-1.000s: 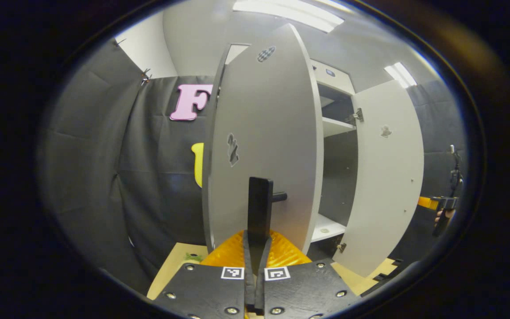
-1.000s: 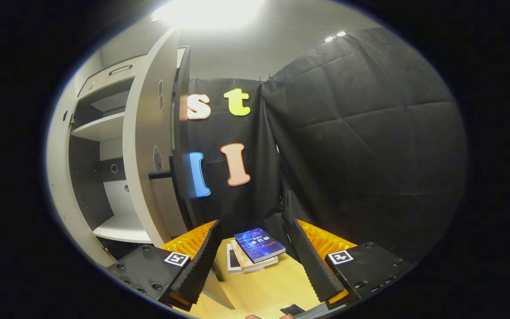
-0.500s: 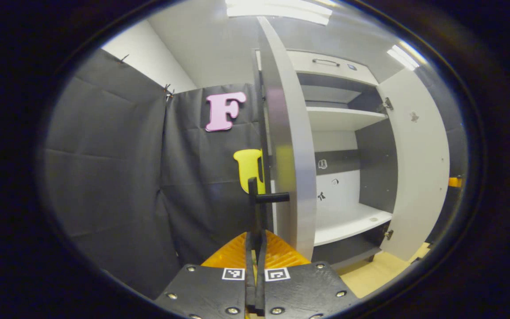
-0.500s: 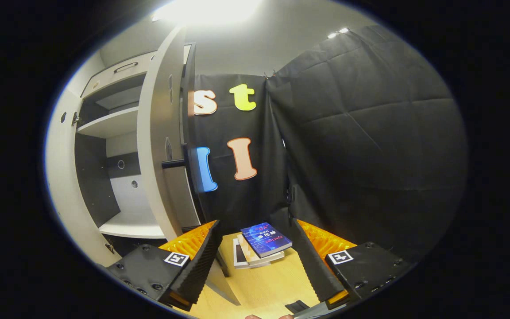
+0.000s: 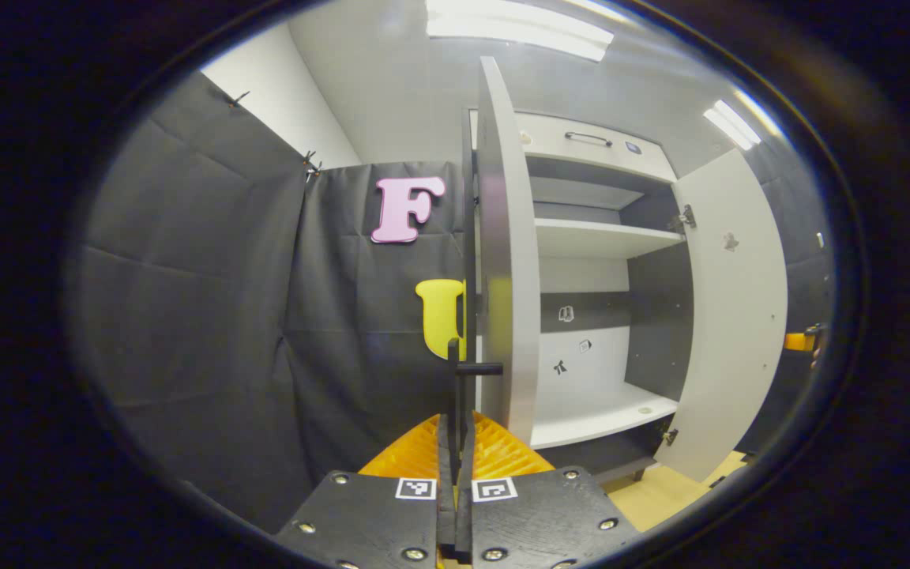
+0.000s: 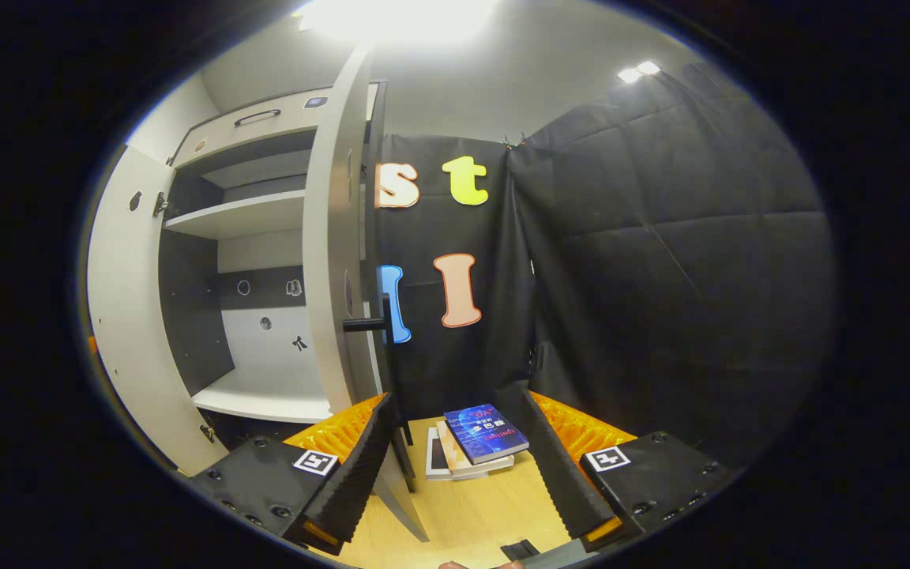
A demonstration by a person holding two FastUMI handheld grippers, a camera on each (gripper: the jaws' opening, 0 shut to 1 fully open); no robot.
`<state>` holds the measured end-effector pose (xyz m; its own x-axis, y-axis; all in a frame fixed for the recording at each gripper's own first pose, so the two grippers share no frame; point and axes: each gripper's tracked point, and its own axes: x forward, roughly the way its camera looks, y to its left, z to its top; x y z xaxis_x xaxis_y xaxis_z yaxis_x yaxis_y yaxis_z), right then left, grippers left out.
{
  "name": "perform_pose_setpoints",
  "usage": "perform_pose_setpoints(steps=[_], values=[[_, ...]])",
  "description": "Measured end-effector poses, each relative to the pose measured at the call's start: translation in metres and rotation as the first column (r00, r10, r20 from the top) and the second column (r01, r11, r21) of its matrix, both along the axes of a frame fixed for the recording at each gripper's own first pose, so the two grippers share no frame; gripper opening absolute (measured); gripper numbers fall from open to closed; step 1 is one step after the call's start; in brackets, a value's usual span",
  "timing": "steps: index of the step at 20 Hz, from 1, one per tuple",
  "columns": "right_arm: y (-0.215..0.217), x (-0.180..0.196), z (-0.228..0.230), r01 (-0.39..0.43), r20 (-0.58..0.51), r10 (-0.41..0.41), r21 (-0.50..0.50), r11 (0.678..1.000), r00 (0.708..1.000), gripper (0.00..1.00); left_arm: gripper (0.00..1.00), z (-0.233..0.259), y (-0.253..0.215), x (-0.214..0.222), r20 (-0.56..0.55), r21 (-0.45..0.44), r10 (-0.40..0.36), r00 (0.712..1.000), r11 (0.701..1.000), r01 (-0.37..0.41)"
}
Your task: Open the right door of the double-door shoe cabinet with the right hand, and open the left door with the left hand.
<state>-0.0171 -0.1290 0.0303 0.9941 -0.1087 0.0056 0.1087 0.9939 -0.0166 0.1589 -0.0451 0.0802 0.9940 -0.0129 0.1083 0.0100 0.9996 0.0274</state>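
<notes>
The left gripper [image 5: 455, 427] was clamped on the left door's handle [image 5: 455, 371], a bar standing upright straight ahead. The left door [image 5: 506, 261] stood tall, swung out edge-on. The right gripper [image 6: 455, 458] gaped wide, holding nothing; the right door [image 6: 336, 245], also open, stood just left of it.

Bright ceiling lights [image 5: 518, 35] glare overhead (strong fisheye bending), everything fairly sharp.

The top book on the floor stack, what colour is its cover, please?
Dark blue cover, seen best in the right gripper view.
</notes>
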Motion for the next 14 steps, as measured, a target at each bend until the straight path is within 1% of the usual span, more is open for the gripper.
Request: perform_pose_setpoints(steps=[3,4,5,6,8,9,11,12,14], values=[[0.020,-0.009,-0.001,-0.027,0.012,0.027,0.020,0.999,1.000,0.98,0.02,0.011,-0.012,-0.016,0.046,-0.009,0.007,0.999,1.000,-0.006],[0.030,-0.014,-0.006,-0.048,0.006,0.048,0.030,0.998,0.999,0.98,0.04,0.011,-0.018,-0.020,0.051,-0.020,0.004,0.999,1.000,-0.003],[0.037,-0.016,-0.012,-0.055,0.000,0.055,0.026,0.998,0.999,0.98,0.09,0.008,-0.026,-0.022,0.052,-0.032,-0.001,0.999,0.999,0.002],[0.040,-0.018,-0.016,-0.060,-0.003,0.060,0.016,0.998,0.998,0.98,0.19,0.002,-0.033,-0.021,0.045,-0.048,-0.004,0.999,0.999,0.006],[0.053,-0.019,-0.017,-0.093,-0.005,0.093,0.023,0.995,0.996,0.98,0.39,-0.015,-0.051,-0.019,0.013,-0.088,-0.041,0.999,0.995,0.042],[0.063,-0.020,-0.019,-0.117,-0.005,0.117,0.039,0.992,0.993,0.98,0.59,-0.021,-0.057,-0.019,0.000,-0.100,-0.055,0.998,0.993,0.055],[0.076,-0.021,-0.017,-0.146,0.000,0.147,0.046,0.988,0.989,0.98,0.99,-0.028,-0.059,-0.017,-0.013,-0.104,-0.047,0.999,0.994,0.045],[0.078,-0.021,-0.019,-0.157,0.001,0.157,0.036,0.987,0.988,0.98,0.98,-0.028,-0.061,-0.020,-0.009,-0.104,-0.048,0.999,0.993,0.046],[0.084,-0.018,-0.023,-0.176,-0.006,0.176,0.026,0.984,0.984,0.98,0.99,-0.025,-0.068,-0.025,0.013,-0.106,-0.050,0.999,0.993,0.051]])
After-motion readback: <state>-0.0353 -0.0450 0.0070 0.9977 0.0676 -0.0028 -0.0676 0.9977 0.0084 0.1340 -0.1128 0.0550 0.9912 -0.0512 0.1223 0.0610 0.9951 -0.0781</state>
